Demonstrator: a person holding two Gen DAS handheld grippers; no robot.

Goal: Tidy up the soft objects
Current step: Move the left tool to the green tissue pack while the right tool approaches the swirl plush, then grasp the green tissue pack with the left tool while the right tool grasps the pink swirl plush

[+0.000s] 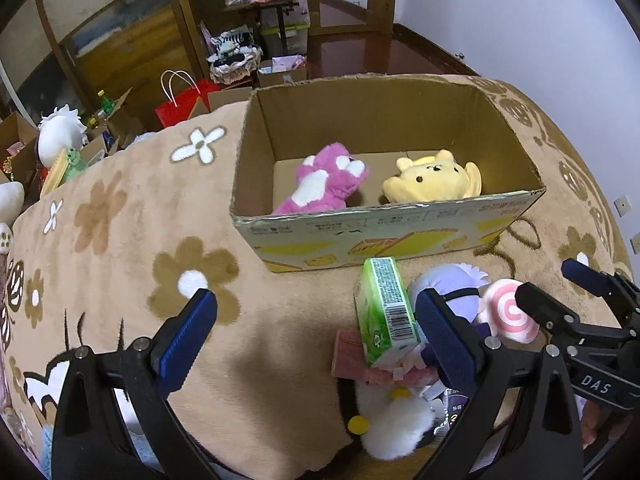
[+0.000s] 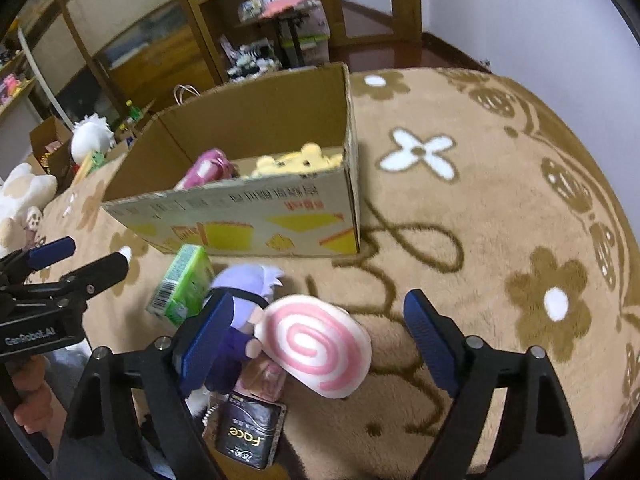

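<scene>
An open cardboard box (image 1: 400,236) stands on the flowered blanket and holds a pink plush (image 1: 320,184) and a yellow bear plush (image 1: 432,178). In front of it lies a heap: a green carton (image 1: 384,312), a purple-haired doll (image 2: 244,280) and a pink-swirl plush (image 2: 316,344). My right gripper (image 2: 320,340) is open and pointing down, with the swirl plush between its fingers and neither pad pressing on it. The left gripper (image 1: 316,332) is open over the blanket, its right finger beside the carton. Each gripper also shows in the other view: the right gripper (image 1: 556,286), the left gripper (image 2: 84,258).
A black packet (image 2: 248,432), a pink box (image 1: 352,356) and a white fluffy plush (image 1: 396,420) lie at the heap's near side. Beyond the blanket's (image 2: 500,220) far edge are a red bag (image 1: 180,104), cartons, a white plush (image 1: 60,136) and wooden shelves.
</scene>
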